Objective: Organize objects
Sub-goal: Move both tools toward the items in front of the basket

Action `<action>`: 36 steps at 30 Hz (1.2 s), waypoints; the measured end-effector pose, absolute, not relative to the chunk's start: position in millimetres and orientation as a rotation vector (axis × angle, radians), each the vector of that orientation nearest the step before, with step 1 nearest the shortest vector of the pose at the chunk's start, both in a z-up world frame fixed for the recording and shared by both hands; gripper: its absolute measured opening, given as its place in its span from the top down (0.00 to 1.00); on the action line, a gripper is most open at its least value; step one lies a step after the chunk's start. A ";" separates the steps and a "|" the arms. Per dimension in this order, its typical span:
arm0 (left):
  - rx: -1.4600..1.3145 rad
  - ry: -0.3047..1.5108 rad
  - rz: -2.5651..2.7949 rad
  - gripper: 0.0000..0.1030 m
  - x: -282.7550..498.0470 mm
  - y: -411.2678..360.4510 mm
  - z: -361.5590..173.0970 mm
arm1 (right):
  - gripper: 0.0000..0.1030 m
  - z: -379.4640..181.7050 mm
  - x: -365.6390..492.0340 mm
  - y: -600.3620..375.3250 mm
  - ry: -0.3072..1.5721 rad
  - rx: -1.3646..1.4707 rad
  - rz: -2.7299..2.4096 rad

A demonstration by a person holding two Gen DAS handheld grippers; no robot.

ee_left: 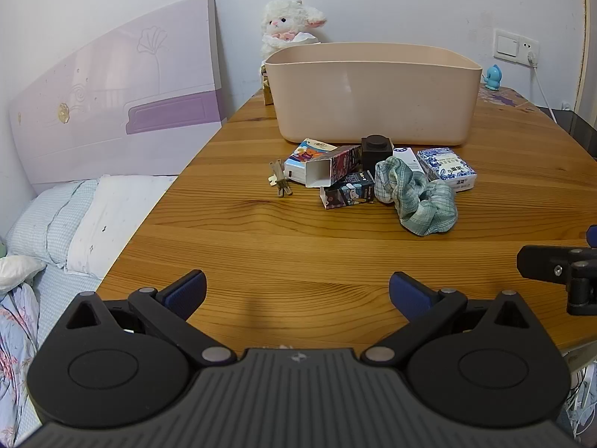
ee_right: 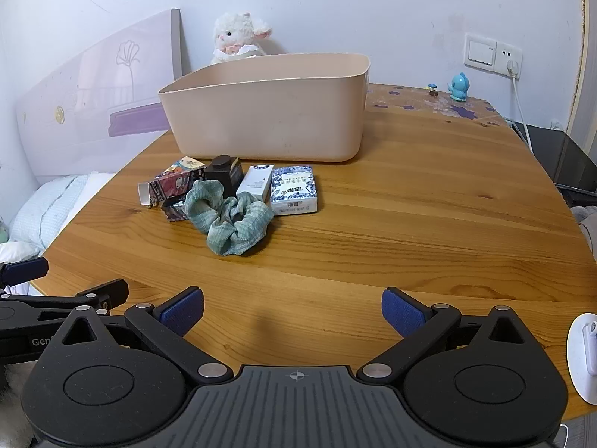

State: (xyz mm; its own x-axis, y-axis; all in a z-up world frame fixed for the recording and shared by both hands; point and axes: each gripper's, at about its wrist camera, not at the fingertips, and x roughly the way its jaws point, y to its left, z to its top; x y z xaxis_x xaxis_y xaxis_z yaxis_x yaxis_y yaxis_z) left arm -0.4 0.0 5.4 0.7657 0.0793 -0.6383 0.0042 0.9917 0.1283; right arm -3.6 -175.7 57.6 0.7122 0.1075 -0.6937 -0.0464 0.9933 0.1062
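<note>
A beige plastic bin [ee_left: 373,93] [ee_right: 268,112] stands at the back of the wooden table [ee_left: 298,246] [ee_right: 410,224]. In front of it lies a pile: a green scrunchie [ee_left: 421,198] [ee_right: 231,220], a blue-and-white tissue pack [ee_left: 447,168] [ee_right: 294,190], a white box [ee_right: 255,183], a black cube [ee_left: 377,149] [ee_right: 224,171], small patterned cartons [ee_left: 328,168] [ee_right: 175,183] and a wooden clip [ee_left: 280,181]. My left gripper [ee_left: 296,291] is open and empty, near the table's front edge. My right gripper [ee_right: 293,311] is open and empty, also short of the pile.
A plush lamb [ee_left: 287,26] [ee_right: 238,37] sits behind the bin. A bed with pillows [ee_left: 67,220] and a purple headboard [ee_left: 119,104] lies left of the table. A blue figurine [ee_right: 459,87] and a wall socket with a cable [ee_right: 513,67] are at the back right.
</note>
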 end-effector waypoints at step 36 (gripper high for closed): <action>0.110 0.693 0.024 0.00 4.6 6.5 3.8 | 0.00 54.3 -1.0 -172.1 0.763 0.083 0.077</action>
State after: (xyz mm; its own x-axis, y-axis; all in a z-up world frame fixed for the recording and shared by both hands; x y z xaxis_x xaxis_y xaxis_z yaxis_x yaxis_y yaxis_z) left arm 4.6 6.5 3.8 0.7696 0.0590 -0.6358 0.0141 0.9939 0.1093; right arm -1.0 -172.1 54.3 0.7204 0.0993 -0.6865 -0.0390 0.9939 0.1029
